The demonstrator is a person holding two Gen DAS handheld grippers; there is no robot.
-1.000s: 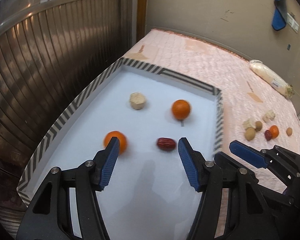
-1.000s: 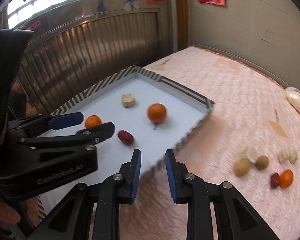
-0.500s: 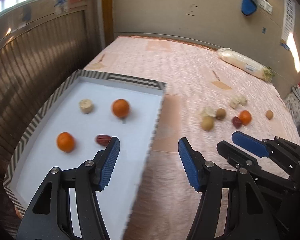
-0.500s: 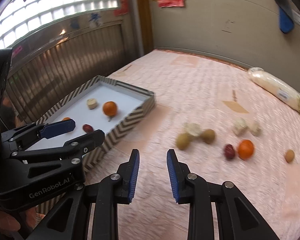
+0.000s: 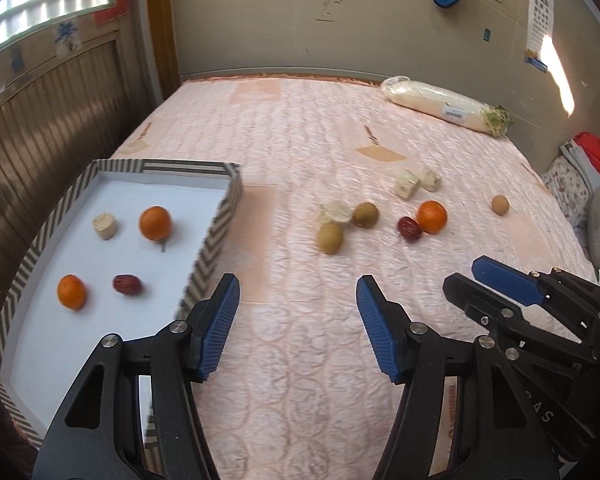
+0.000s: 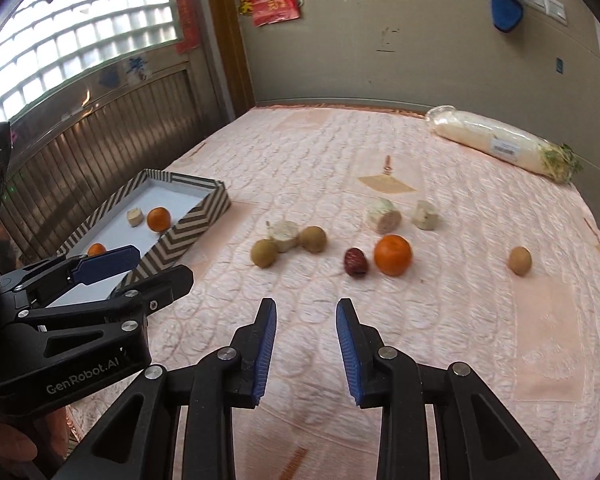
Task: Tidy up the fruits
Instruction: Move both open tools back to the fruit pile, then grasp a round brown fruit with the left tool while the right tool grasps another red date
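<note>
Left gripper (image 5: 296, 330) held wide apart, empty, beside tray (image 5: 216, 236) corner. Right gripper (image 6: 306, 350) parted narrowly, empty, aimed toward jujube (image 6: 356, 262) and orange (image 6: 393, 255) on bedspread (image 6: 420, 320).

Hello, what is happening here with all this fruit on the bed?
A person holds two grippers, sorting fruit into a striped tray. Both the left gripper and right gripper are open and empty, above the quilt. The tray holds two oranges, a red date and a pale chunk. More fruit lies loose on the quilt.
</note>
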